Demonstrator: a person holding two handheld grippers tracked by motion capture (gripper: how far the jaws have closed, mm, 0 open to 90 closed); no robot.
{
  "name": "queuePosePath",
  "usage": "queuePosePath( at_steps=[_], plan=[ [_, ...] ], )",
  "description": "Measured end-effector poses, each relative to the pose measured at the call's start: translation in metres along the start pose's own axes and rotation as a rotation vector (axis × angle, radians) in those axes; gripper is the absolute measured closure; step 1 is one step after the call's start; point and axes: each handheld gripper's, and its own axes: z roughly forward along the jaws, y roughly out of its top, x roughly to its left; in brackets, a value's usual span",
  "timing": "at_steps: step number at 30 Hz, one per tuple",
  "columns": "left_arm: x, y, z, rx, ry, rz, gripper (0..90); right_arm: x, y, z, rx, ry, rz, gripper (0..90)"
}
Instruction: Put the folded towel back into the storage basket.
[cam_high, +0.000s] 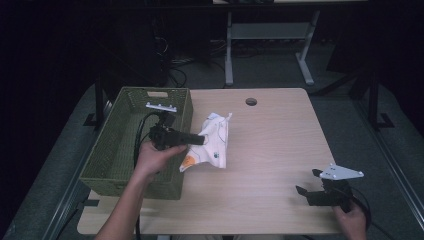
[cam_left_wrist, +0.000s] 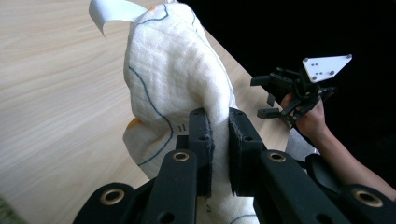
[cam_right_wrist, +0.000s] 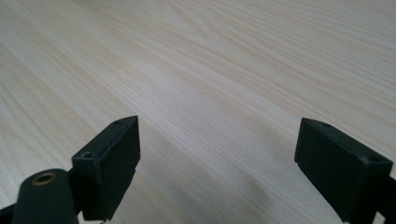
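A white cloth (cam_high: 214, 142) with blue lines and an orange patch hangs bunched above the wooden table (cam_high: 270, 150), just right of the green basket. My left gripper (cam_high: 202, 139) is shut on a fold of it. In the left gripper view the cloth (cam_left_wrist: 173, 79) rises from between the two black pads (cam_left_wrist: 201, 135), which pinch it tightly. My right gripper (cam_high: 306, 183) rests near the table's front right corner, held by a hand, jaws wide apart. In the right gripper view its jaws (cam_right_wrist: 217, 149) stand open over bare wood with nothing between them.
A woven green basket (cam_high: 115, 150) stands at the table's left side, close to my left hand. A round cable hole (cam_high: 251, 101) lies near the table's far edge. Beyond the table are white desk legs (cam_high: 305, 62) and dark floor.
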Motion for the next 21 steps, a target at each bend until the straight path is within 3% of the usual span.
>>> queuePosePath(
  at_steps=[21],
  plan=[
    [0.03, -0.006, -0.061, -0.066, -0.015, -0.037, 82.4, -0.001, 0.0, 0.001, 0.008, -0.02, 0.015, 13.6]
  ],
)
